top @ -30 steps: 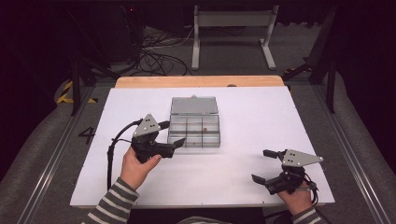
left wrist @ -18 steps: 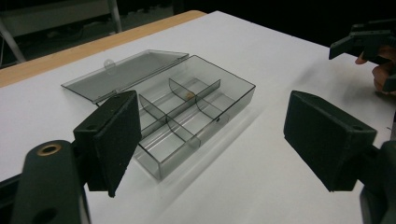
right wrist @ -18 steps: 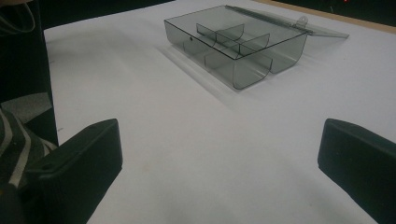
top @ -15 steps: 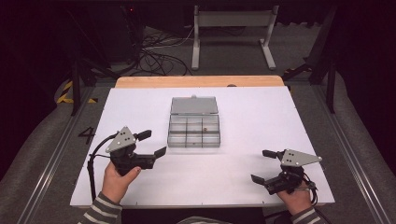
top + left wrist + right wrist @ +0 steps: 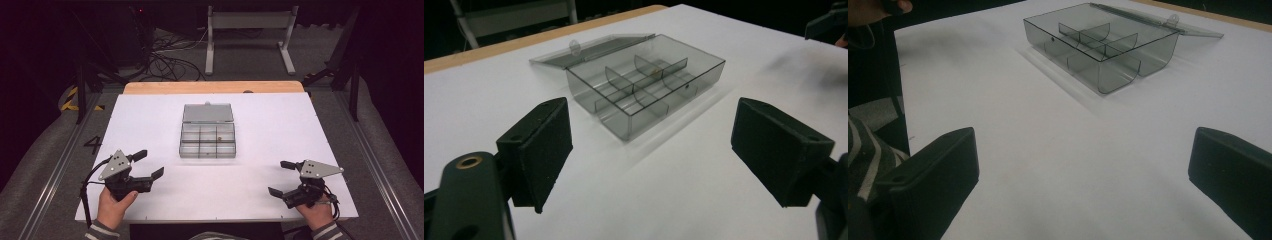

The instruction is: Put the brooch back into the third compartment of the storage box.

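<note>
Both grippers sit nearest the desk's front edge: left gripper (image 5: 147,164) and right gripper (image 5: 281,178), jaws spread wide, nothing held. One clear compartment box (image 5: 207,140) lies beyond them mid-desk (image 5: 150,115), lid (image 5: 208,113) flat open behind it, six cells, one small brown item (image 5: 218,137) inside. Risk: box is light, so a one-sided push would likely slide it or bounce that item out.

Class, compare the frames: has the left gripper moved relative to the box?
Yes. The left gripper has drawn back from the box, toward the table's near left edge.
</note>
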Tool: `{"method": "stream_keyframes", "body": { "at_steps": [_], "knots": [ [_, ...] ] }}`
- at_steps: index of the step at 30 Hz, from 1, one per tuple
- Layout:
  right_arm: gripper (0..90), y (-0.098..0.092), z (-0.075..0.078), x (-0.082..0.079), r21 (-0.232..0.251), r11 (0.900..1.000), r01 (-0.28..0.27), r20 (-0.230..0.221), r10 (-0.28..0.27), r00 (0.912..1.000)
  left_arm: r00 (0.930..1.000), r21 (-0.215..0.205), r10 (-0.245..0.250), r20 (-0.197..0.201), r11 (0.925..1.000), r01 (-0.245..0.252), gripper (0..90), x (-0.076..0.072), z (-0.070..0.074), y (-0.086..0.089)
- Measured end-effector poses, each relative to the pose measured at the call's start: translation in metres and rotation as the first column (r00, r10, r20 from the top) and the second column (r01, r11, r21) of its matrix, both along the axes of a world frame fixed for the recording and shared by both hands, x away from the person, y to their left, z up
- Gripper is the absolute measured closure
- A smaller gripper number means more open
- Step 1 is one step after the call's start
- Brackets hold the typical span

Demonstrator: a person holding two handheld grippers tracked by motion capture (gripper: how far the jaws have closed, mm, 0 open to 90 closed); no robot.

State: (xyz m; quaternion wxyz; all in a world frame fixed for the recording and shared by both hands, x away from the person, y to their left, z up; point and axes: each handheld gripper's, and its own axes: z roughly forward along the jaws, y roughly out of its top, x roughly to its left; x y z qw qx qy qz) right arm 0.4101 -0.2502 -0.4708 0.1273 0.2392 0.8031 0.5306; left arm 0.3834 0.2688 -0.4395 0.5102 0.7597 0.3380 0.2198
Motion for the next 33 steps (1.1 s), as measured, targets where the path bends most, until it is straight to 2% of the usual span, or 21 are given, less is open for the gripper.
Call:
{"method": "stream_keyframes", "body": {
  "at_steps": [5, 9, 11, 15, 17, 26, 28, 33],
  "knots": [
    [0.6, 0.001, 0.000, 0.000, -0.002, 1.000, -0.001, -0.002, 0.001, 1.0000, 0.9998, 0.046, 0.009, 0.020, 0.9989, -0.010, 16.6, -0.006, -0.011, 0.005],
    [0.6, 0.001, -0.001, 0.000, -0.004, 1.000, -0.002, -0.002, 0.002, 1.0000, 0.9997, 0.023, 0.020, 0.012, 0.9995, -0.021, 16.6, -0.010, -0.016, 0.012],
    [0.6, 0.001, -0.001, 0.001, -0.005, 1.000, -0.002, -0.003, 0.002, 1.0000, 0.9997, 0.024, 0.020, 0.012, 0.9995, -0.021, 16.6, -0.011, -0.018, 0.016],
    [0.6, 0.001, -0.001, 0.001, -0.006, 1.000, -0.002, -0.003, 0.002, 1.0000, 0.9994, 0.004, 0.015, -0.030, 0.9999, -0.015, 16.7, -0.014, -0.028, 0.020],
    [0.6, 0.001, -0.001, 0.001, -0.005, 1.000, -0.001, -0.005, 0.001, 1.0000, 0.9974, -0.001, 0.014, -0.071, 0.9999, -0.014, 16.7, -0.014, -0.029, 0.021],
    [0.6, 0.000, -0.001, 0.001, -0.004, 1.000, -0.005, -0.004, 0.005, 1.0000, 0.9978, -0.030, 0.026, -0.061, 0.9992, -0.028, 16.9, -0.012, -0.030, 0.025],
    [0.6, 0.000, -0.001, 0.001, -0.002, 1.000, -0.005, -0.005, 0.005, 1.0000, 0.9986, -0.023, 0.024, -0.046, 0.9994, -0.025, 16.9, -0.013, -0.029, 0.026],
    [0.6, 0.000, -0.001, 0.001, -0.006, 1.000, -0.006, -0.007, 0.006, 1.0000, 0.9988, -0.015, 0.027, -0.041, 0.9995, -0.028, 16.9, -0.014, -0.028, 0.024]
  ]
}}
